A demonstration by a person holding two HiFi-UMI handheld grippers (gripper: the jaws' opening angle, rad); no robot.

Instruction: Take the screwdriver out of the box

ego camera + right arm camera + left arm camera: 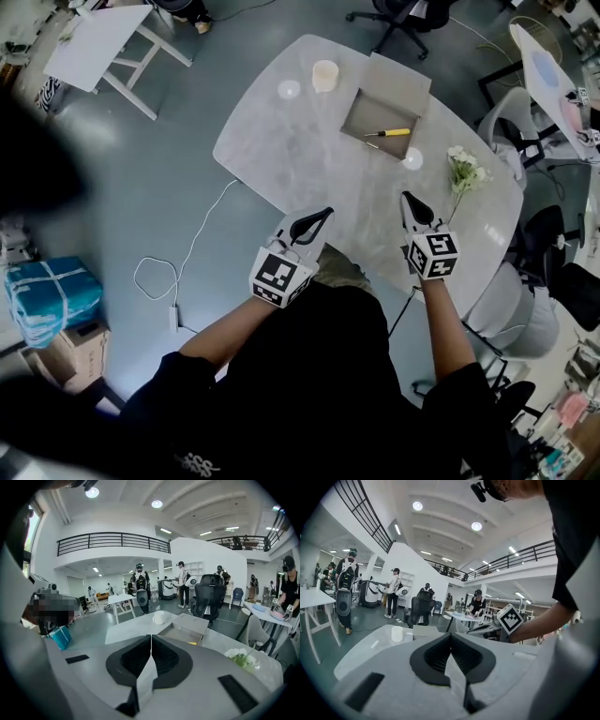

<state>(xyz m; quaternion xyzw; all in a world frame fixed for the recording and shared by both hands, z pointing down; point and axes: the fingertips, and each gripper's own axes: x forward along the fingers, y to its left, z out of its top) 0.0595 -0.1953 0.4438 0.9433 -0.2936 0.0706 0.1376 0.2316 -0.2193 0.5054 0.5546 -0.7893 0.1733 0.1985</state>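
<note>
Both pairs of jaws are pressed together, empty. Head view: the left gripper point(323, 215) and right gripper point(406, 197) hover at the desk's point(281, 141) six o'clock edge. One screwdriver point(389, 133) lies inside one box point(375, 108) at one o'clock. Right gripper view: the box sits at twelve o'clock.

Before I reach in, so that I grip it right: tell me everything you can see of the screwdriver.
The screwdriver is small, with a yellow, plastic-looking handle and a thin dark shaft pointing to the head view's left. It lies flat on the floor of the open shallow box, close to its near edge. Nothing else touches it.
</note>
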